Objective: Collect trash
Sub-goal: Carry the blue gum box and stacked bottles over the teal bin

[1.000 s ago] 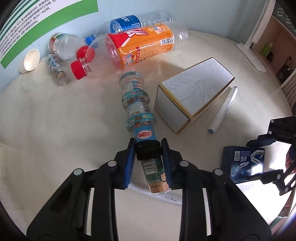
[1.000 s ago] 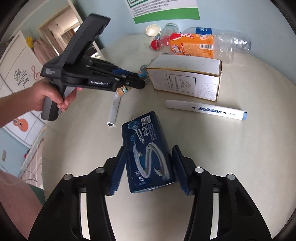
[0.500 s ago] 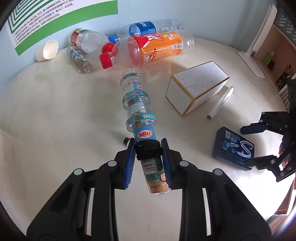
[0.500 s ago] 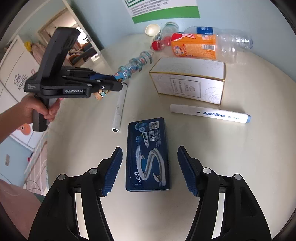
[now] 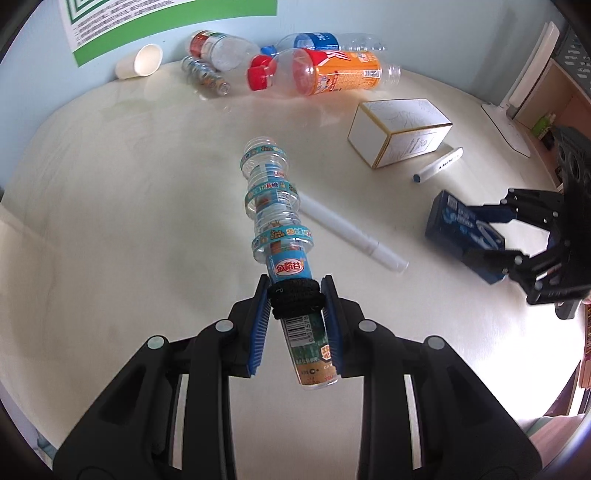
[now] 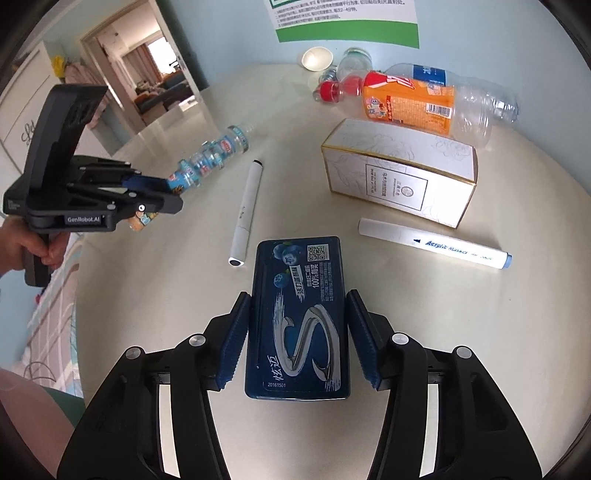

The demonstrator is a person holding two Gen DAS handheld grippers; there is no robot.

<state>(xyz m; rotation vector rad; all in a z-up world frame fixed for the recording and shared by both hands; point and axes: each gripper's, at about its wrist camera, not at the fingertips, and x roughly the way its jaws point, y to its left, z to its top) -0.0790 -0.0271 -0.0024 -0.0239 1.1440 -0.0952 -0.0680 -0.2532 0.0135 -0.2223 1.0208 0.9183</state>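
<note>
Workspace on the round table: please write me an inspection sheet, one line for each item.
Surface: pale round table, glossy.
Job's things: ridged bottle held off the table; blue gum box; orange-label bottle, more bottles and paper cup by the wall.
Clutter: white carton, acrylic marker, white pen.
Grippers: left gripper shut on the bottle; right gripper pads beside the box, contact unclear.
Cables: nothing seen.
Surroundings: green-bordered poster, open doorway.

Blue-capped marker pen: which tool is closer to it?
Right. The right tool, around the blue tin, sits just beside the marker; the left tool, gripping a small bottle, is farther off, beyond the other pen.
</note>
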